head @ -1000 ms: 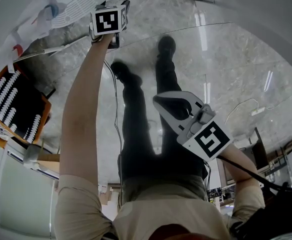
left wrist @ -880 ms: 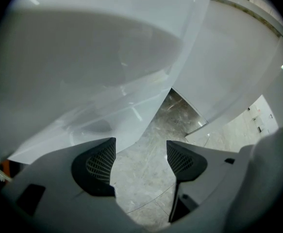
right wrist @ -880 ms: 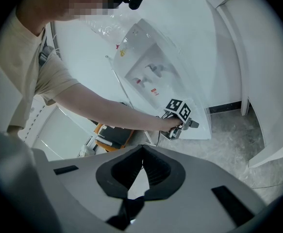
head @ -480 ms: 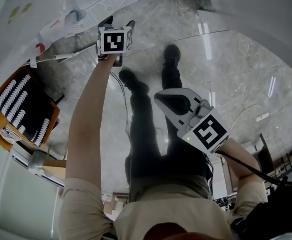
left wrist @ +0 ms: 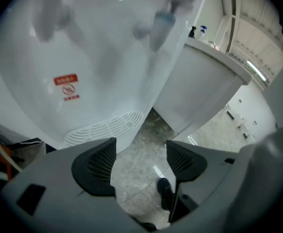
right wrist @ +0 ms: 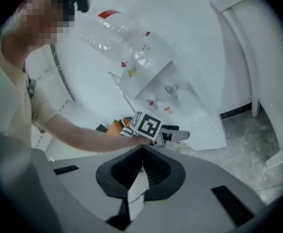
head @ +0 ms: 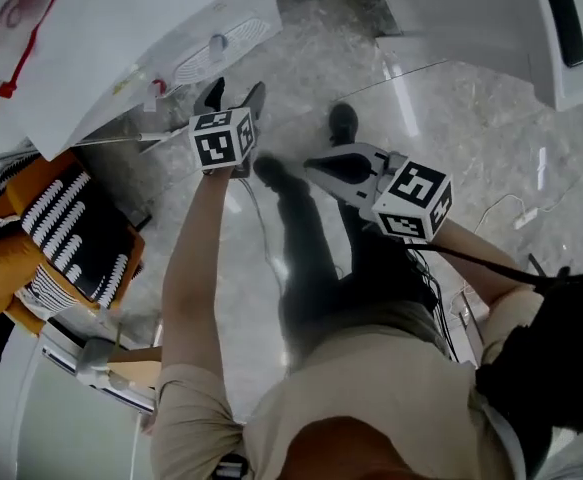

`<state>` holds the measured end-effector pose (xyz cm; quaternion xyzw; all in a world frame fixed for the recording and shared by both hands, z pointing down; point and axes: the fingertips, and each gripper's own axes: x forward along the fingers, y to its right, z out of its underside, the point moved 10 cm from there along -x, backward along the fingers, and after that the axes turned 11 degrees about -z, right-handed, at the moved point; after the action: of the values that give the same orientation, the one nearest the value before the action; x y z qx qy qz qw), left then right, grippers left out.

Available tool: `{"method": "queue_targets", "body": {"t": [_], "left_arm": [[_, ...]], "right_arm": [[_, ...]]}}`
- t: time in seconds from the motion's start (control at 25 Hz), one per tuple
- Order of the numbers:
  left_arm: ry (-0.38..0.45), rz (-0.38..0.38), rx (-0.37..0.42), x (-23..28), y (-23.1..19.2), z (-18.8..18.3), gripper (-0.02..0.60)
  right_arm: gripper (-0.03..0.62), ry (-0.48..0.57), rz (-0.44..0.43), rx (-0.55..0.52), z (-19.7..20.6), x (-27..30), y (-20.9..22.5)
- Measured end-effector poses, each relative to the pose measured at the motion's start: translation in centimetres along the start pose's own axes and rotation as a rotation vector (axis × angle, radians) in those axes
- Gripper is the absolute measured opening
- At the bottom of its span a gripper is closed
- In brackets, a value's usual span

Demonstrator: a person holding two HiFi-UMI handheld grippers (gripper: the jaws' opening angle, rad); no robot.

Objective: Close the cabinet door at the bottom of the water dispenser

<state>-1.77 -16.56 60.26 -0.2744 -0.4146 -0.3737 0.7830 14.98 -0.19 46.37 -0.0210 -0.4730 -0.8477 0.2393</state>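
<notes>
The white water dispenser (head: 121, 48) fills the upper left of the head view, its drip grille (head: 221, 43) facing me. In the left gripper view its front (left wrist: 83, 57) shows a red label and the grille (left wrist: 105, 127). I cannot make out the bottom cabinet door in any view. My left gripper (head: 233, 90) is held out just short of the grille, open and empty; the same gripper (left wrist: 139, 154) shows floor between its pads. My right gripper (head: 323, 166) hangs over the floor to the right, shut on nothing; in its own view (right wrist: 141, 171) the jaws meet. The bottle (right wrist: 114, 30) tops the dispenser.
An orange and black striped object (head: 66, 233) sits left of the dispenser. A white unit with a dark handle (head: 569, 8) stands at top right, a white counter (left wrist: 204, 81) beside the dispenser. A cable (head: 501, 213) lies on the marble floor. The person's shoes (head: 342, 121) are below the grippers.
The head view has swung toward the dispenser, which now looms larger. Both grippers have come closer to it. Left stays open, right stays shut.
</notes>
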Motion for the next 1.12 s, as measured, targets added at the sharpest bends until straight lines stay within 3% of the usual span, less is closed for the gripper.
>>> {"method": "queue_targets", "body": {"t": [0.12,0.24,0.28,0.36,0.48,0.8,1.12], "left_arm": [[0.053,0.027,-0.06,-5.0,-0.6,-1.1,0.318],[0.079,0.058,-0.119,-9.7,-0.9,-1.1,0.308],[0.077,0.076,-0.144,-11.3,-0.8,-0.9,0.263],[0.08,0.118,-0.191,-14.6,-0.4,-0.6,0.098],[0.128,0.128,-0.179,-18.9,-0.6,-1.9,0.006],[0.122,0.122,-0.153,-25.2,-1.1,-2.3,-0.009],[0.228,0.154,-0.145,-30.8,0.5,-2.8,-0.009]], "right_arm": [[0.017,0.103,-0.018,0.101,-1.9,0.8,-0.7],[0.017,0.107,-0.039,0.166,-3.0,2.0,-2.3],[0.017,0.089,-0.048,0.182,-3.2,2.2,-3.0],[0.017,0.059,-0.054,0.213,-3.3,2.6,-4.2],[0.017,0.083,-0.053,0.257,-4.4,3.3,-4.6],[0.017,0.075,-0.088,0.387,-6.8,4.4,-7.8],[0.017,0.073,-0.094,0.349,-9.0,4.6,-11.8]]}}
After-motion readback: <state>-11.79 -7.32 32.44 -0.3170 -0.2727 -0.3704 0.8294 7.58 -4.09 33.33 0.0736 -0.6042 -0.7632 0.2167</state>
